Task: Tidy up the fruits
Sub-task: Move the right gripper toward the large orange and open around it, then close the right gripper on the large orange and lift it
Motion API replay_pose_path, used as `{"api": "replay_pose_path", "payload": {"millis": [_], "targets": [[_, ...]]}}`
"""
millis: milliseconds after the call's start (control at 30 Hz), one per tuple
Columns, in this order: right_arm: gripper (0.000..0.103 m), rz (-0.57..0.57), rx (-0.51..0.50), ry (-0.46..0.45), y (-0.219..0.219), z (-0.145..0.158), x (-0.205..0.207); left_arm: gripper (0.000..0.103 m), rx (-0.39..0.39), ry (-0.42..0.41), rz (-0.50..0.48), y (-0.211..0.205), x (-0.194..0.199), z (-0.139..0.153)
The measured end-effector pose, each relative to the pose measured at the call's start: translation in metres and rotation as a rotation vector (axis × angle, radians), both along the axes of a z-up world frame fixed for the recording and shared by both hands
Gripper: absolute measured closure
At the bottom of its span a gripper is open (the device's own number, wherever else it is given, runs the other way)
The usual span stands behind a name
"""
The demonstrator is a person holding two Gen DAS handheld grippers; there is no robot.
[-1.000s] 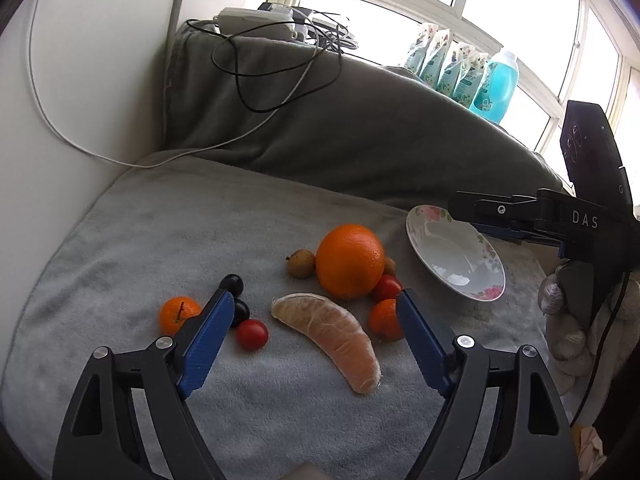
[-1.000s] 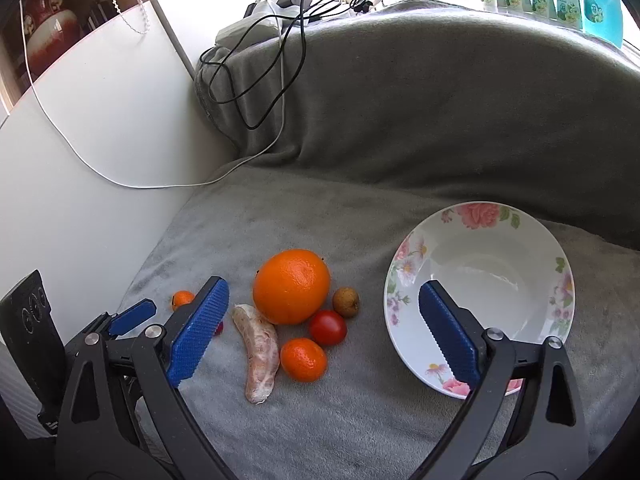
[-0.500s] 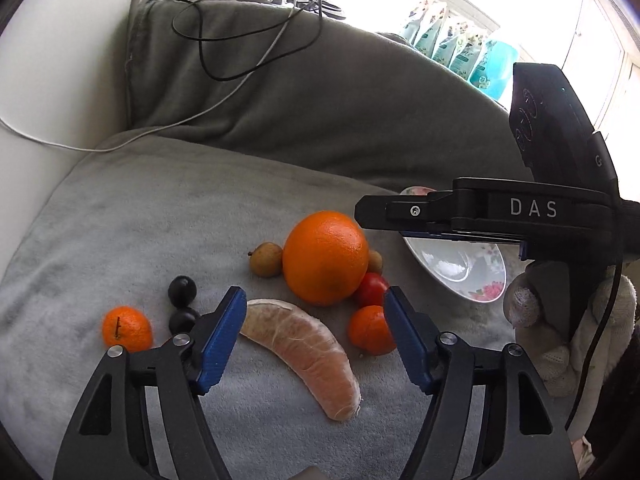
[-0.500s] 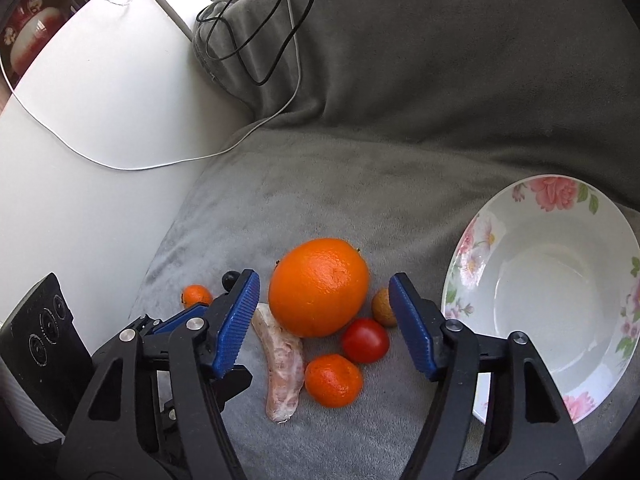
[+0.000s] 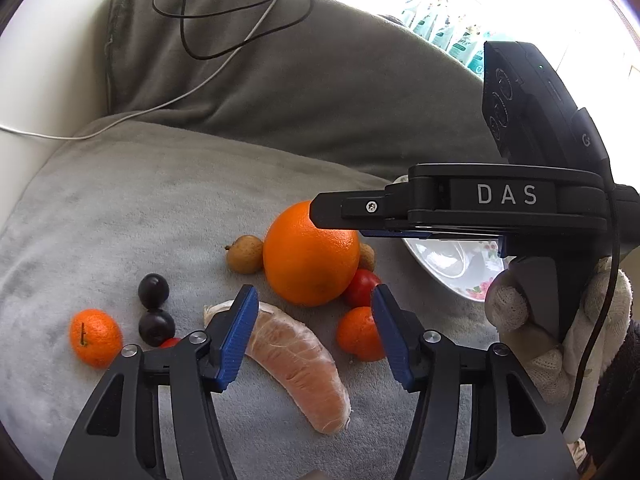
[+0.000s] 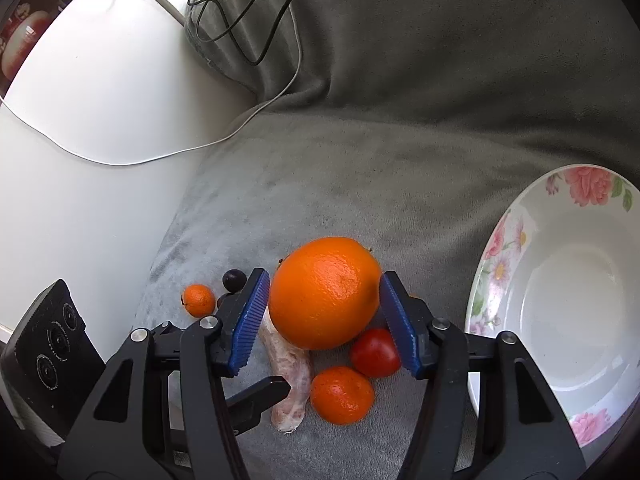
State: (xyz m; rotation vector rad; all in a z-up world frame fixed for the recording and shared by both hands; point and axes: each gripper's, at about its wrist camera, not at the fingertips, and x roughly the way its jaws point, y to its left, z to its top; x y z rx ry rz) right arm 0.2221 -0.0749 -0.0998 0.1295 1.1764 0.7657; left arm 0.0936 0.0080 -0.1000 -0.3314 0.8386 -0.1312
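A big orange lies on the grey cushion. My right gripper is open, its blue pads on either side of the orange, not pressing it. My left gripper is open and empty above a peeled pomelo segment. Around lie two small mandarins, a cherry tomato, two dark grapes and a brown longan. A flowered white plate sits at the right, empty.
The sofa back rises behind the cushion with black and white cables over it. A white wall panel stands at the left. The right gripper's body hides part of the plate in the left wrist view.
My right gripper has moved left and down from the plate to straddle the big orange, jaws narrowed. My left gripper has come closer to the pomelo segment.
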Motion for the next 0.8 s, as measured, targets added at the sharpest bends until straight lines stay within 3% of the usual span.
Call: {"api": "replay_pose_path", "payload": {"millis": [200, 800], "targets": [[0.043, -0.009, 0.006, 0.03, 0.002, -0.007, 0.004, 0.052, -0.031, 0.027, -0.004, 0.006, 0.015, -0.01], [0.039, -0.011, 0.028, 0.093, 0.004, -0.018, 0.01, 0.053, -0.031, 0.038, -0.016, 0.007, 0.05, -0.023]]}}
